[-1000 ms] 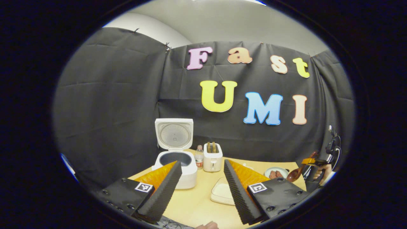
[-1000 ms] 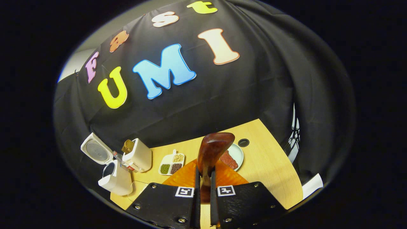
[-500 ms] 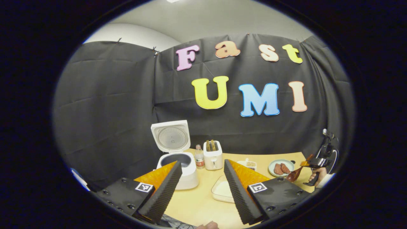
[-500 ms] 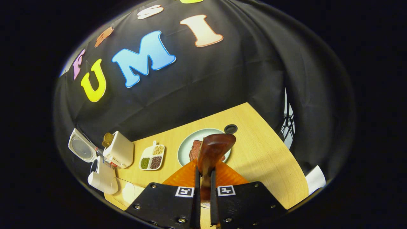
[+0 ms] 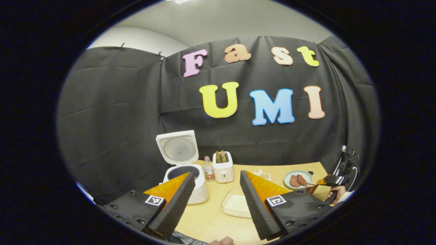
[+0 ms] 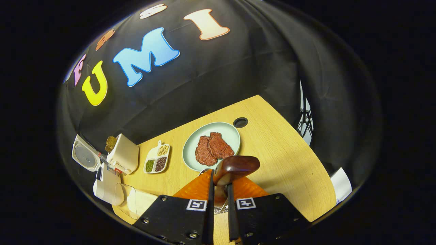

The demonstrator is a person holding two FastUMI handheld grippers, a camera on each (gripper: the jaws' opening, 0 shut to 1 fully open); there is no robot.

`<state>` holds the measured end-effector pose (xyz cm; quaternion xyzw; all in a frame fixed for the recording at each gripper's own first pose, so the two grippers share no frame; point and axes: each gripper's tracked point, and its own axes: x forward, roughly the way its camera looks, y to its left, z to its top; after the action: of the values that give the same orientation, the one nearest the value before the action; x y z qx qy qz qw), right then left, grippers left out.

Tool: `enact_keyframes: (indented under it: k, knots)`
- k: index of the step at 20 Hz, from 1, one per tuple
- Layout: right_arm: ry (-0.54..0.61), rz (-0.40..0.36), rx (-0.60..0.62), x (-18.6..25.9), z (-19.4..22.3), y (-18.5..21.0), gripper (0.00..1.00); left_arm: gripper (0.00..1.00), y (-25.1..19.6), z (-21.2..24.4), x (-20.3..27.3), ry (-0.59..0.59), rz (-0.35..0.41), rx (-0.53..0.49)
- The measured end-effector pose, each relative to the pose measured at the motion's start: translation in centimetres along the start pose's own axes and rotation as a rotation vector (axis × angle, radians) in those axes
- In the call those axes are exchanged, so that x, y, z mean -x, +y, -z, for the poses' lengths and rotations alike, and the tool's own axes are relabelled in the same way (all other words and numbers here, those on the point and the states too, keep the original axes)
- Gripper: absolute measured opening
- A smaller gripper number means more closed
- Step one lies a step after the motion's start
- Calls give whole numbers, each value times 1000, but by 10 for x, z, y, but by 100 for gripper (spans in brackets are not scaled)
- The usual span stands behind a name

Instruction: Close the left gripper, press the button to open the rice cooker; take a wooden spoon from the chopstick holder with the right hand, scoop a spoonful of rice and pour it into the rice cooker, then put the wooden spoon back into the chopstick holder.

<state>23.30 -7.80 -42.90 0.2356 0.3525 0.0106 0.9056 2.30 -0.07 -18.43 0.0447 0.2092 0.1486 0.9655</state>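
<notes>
the table (image 6: 289,153) runs out ahead of my right fingers, its far edge against the black wall and its right edge falling away well right of them. the rice cooker (image 5: 185,177) sits just beyond my left gripper (image 5: 214,204), its lid up, so i judge the button step done; those fingers are spread wide with nothing between them. the same cooker (image 6: 105,183) lies far to the left of my right fingers.

a clear container of rice (image 5: 236,206) rests on the table between the left fingers and a little ahead of them; from the right side it (image 6: 131,202) is low and left, just beside the cooker. a toaster (image 6: 123,157), a small divided dish of beans (image 6: 156,159) and a plate with meat (image 6: 211,144) stand ahead of the right fingers, the plate closest.

my right gripper (image 6: 218,204) is clamped on the wooden spoon (image 6: 235,166), handle pinched between both fingers, bowl ahead of the tips and looking empty. a bit of metal wire shows under the fingers; i cannot tell if that is the chopstick holder.

i judge this as the spoon in hand and rice not yet scooped. the next move calls for swinging left and down to the rice container, dipping the bowl level. there is open table between plate and container; the plate rim and toaster are the things to clear.
</notes>
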Motion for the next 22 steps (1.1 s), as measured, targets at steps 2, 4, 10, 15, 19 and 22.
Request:
enact_keyframes:
  k: [2,4,10,15,19,22]
  knots:
    - [5,-5,-15,4,-2,-2,19,93,-2,0,3,-4,7,5]
    - [-10,4,-31,9,-9,-8,22,95,-2,0,6,-10,14,8]
    - [-35,48,-53,29,-18,-28,51,87,-2,-4,15,-32,30,19]
    - [-75,91,-128,67,-34,-44,87,87,2,-16,17,-66,47,26]
    - [-273,59,-53,121,-80,-28,89,87,8,-28,6,-99,65,24]
    - [-410,-4,37,171,-106,14,89,87,21,-40,-7,-131,85,33]
